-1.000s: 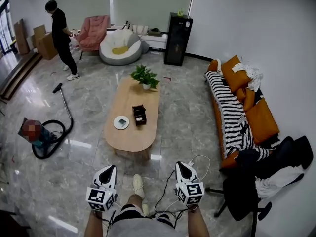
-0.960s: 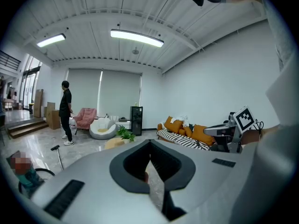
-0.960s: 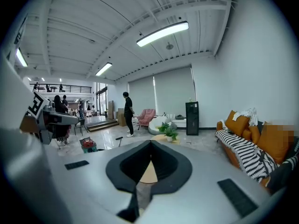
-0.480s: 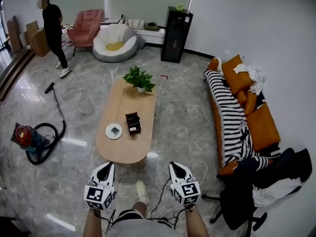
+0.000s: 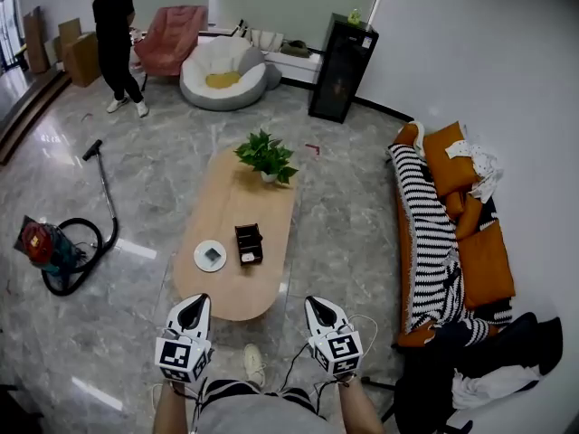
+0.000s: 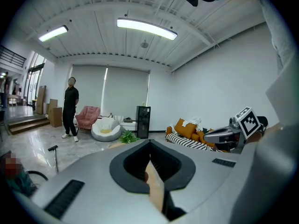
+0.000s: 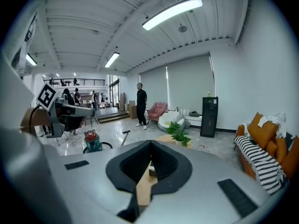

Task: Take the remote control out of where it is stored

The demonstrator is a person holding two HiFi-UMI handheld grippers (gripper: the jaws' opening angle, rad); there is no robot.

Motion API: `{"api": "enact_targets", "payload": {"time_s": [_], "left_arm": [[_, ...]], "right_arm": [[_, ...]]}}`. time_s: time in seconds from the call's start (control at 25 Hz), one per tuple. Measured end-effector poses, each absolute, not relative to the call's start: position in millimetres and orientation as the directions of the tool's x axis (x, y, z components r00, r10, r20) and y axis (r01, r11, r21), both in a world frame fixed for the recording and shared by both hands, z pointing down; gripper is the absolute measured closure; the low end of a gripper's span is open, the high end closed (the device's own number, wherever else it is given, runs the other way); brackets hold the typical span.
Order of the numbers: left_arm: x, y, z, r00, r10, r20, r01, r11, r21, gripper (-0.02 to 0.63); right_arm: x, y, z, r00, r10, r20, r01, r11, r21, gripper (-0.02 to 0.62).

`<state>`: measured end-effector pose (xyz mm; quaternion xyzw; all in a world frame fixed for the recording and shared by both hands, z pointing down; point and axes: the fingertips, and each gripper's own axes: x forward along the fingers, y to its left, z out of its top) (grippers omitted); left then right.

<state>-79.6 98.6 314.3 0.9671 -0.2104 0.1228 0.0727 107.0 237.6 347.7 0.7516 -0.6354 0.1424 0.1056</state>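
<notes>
Left gripper and right gripper are both clenched with nothing in them, side by side just short of the near end of the oval wooden table. My target sits on it: a small dark open box beside a white round dish. I judge the remote control is stored in that box, though I cannot make it out. I would close in squarely, spread one gripper's jaws above the box and come down along the remote's length. No readable writing anywhere, only the square markers on the gripper cubes
</notes>
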Motion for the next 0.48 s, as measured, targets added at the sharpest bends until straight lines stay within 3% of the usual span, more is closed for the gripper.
{"api": "enact_targets", "payload": {"time_s": [0.48], "left_arm": [[-107,42,323,0.827,-0.498,0.26,-0.537,-0.837,0.103,0.6]], "right_arm": [[111,162,348,0.082,-0.926,0.368,-0.997,-0.082,0.014,0.588]]}}
